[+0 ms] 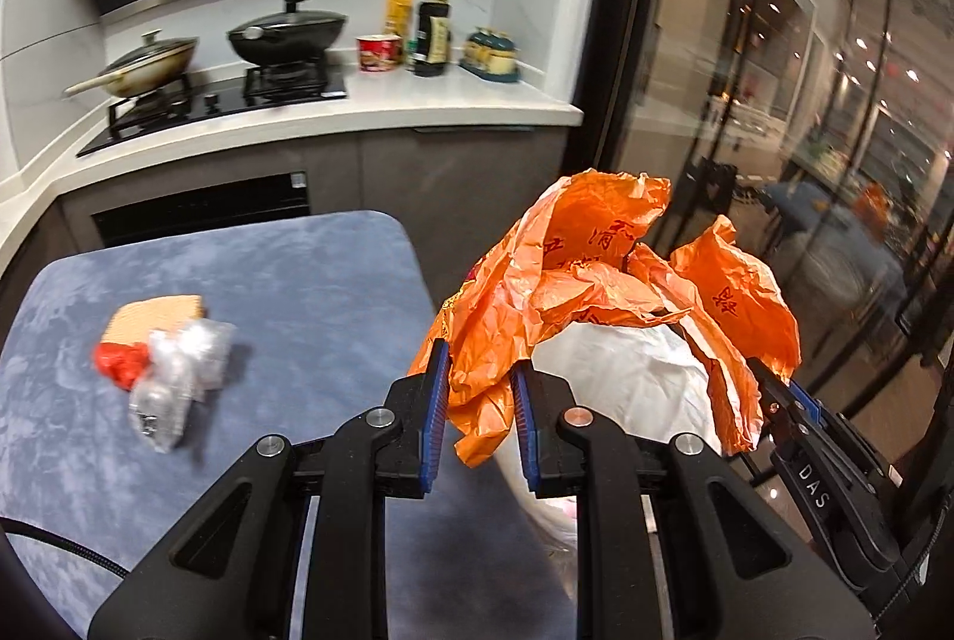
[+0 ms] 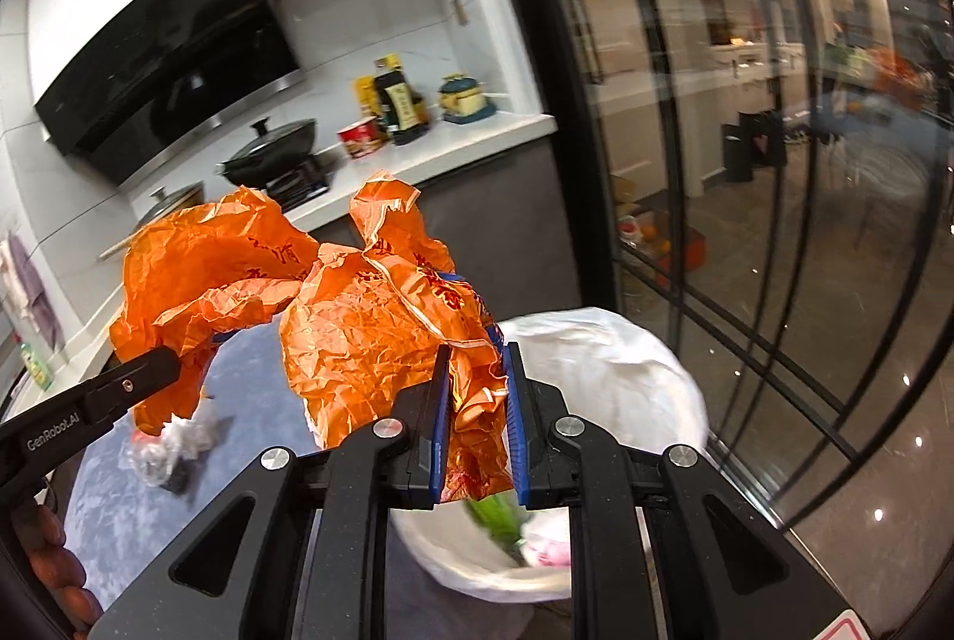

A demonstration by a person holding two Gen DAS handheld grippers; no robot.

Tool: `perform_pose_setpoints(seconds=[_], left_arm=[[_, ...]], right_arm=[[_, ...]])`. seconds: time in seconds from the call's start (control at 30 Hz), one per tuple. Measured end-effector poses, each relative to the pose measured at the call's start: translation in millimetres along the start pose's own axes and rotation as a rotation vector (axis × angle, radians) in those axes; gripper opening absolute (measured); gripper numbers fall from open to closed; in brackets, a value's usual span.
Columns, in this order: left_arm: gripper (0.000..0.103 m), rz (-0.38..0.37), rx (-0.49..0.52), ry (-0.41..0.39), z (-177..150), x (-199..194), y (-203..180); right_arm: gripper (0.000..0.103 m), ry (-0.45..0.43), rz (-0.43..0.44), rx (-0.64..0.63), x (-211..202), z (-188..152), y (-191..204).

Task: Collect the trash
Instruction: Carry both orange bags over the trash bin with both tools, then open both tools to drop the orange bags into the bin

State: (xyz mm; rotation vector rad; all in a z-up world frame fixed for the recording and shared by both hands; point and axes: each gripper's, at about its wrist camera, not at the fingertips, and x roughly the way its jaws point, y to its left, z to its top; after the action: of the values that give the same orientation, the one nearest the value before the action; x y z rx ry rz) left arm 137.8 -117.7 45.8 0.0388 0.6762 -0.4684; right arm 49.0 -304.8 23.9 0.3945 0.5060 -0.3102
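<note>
Here, both tools, left tool (image 1: pixel 477 401), right tool (image 2: pixel 475 401), clamped on orange bag (image 2: pixel 358 318), white-lined bin (image 2: pixel 626 371) holding scraps.

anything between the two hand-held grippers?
Only the orange bag, stretched between left hand-held gripper and right hand-held gripper; right wrist view shows it.

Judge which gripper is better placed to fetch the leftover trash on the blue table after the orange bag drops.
Left. The left gripper views the clear wrapper pile unobstructed; the right gripper sits over the white-lined bin, farther away.

Crinkled glossy orange plastic bag (image 1: pixel 602 294)
</note>
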Motion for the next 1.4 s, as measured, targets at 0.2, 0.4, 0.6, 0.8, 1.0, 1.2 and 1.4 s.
perform_pose_setpoints(seconds=[0.2, 0.4, 0.6, 0.8, 1.0, 1.2, 1.4], left_arm=[[0.02, -0.018, 0.042, 0.036, -7, 16, -27], [0.02, -0.017, 0.071, 0.062, -12, 28, -43], [0.02, -0.014, 0.084, 0.082, -15, 38, -53], [0.02, -0.014, 0.097, 0.099, -14, 48, -60], [0.022, -0.012, 0.106, 0.11, -14, 57, -62], [0.027, -0.012, 0.103, 0.124, -14, 63, -62], [0.043, -0.003, 0.095, 0.132, -14, 66, -62]], right_arm=[[0.015, 0.014, -0.033, 0.022, 1, -6, -24], [0.015, 0.032, -0.046, 0.043, 9, -10, -38], [0.015, 0.049, -0.054, 0.055, 17, -13, -47], [0.016, 0.063, -0.061, 0.063, 25, -14, -51], [0.019, 0.074, -0.061, 0.062, 32, -15, -51], [0.021, 0.076, -0.064, 0.066, 37, -17, -51], [0.031, 0.076, -0.068, 0.071, 38, -17, -52]])
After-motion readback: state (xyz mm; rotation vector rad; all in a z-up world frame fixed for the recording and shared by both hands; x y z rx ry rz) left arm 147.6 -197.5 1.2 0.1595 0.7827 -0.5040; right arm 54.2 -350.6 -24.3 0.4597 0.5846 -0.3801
